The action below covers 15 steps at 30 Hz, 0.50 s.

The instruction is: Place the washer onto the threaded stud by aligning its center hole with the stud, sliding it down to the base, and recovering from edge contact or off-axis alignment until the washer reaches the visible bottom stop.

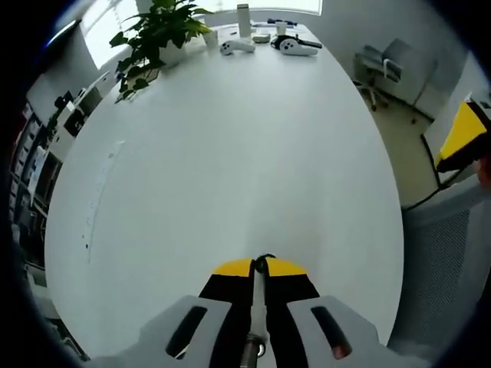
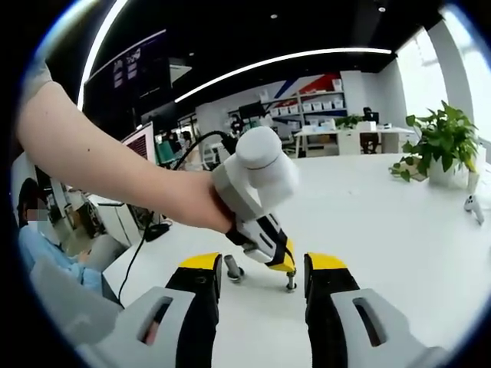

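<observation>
while the left gripper point(image 1: 259, 264) points out over the white table point(image 1: 230, 153), its yellow-tipped jaws are pressed together on a thin metal rod, the threaded stud point(image 1: 258, 314), which runs straight back along the seam between them toward the camera. ahead of those tips the tabletop is bare for a long stretch; far beyond them sit a potted plant point(image 1: 157, 34) off to the left, two white controllers point(image 1: 268, 44) and a tall white box point(image 1: 244, 19) dead ahead at the far edge. off to the right of the jaws, an office chair point(image 1: 380, 69) stands on the floor past the table.

over to the right gripper view: the right gripper point(image 2: 261, 270) has its jaws standing well apart with nothing between the pads. just past and between its tips comes the left gripper point(image 2: 265, 238), held in a person's hand point(image 2: 196, 203), its yellow tips angled down at the table point(image 2: 383, 230). a small round-headed metal piece point(image 2: 232, 268) shows below it, just beside the left jaw; i cannot tell whether that is the washer. the plant point(image 2: 441, 142) sits far off to the right.
</observation>
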{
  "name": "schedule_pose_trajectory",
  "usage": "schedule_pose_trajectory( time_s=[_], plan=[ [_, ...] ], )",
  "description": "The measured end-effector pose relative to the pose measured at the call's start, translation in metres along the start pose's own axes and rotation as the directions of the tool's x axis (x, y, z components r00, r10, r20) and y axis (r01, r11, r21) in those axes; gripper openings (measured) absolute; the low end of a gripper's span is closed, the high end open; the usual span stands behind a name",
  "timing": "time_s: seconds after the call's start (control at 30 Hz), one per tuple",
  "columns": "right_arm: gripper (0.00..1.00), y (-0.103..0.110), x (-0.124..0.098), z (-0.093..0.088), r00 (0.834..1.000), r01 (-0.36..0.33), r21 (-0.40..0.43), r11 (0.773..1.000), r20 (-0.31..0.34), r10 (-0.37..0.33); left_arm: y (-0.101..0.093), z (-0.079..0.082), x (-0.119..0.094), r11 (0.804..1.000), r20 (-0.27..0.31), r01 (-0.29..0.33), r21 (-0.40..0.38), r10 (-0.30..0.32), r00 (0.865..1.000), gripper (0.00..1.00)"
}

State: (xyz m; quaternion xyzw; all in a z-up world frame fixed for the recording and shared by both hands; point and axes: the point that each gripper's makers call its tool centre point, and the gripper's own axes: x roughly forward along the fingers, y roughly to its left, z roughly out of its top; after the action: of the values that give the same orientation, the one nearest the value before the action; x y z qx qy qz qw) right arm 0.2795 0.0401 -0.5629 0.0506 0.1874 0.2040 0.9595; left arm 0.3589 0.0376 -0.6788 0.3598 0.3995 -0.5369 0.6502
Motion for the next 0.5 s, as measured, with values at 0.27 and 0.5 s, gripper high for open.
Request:
schedule_pose_trajectory(
  time_s=[0.27,0.5],
  plan=[
    [0.45,-0.0018,-0.0002,-0.0006,1.000,0.005,0.006,1.000,-0.002,-0.005,-0.0026,-0.0015,-0.0061,1.000,0.020,-0.019,0.010,0.019,1.000,0.09],
    [0.45,-0.0014,0.0001,-0.0012,1.000,0.005,0.003,1.000,-0.004,-0.005,-0.0027,-0.0042,-0.0020,0.996,0.047,-0.084,0.025,0.083,0.995,0.15]
  ],
)
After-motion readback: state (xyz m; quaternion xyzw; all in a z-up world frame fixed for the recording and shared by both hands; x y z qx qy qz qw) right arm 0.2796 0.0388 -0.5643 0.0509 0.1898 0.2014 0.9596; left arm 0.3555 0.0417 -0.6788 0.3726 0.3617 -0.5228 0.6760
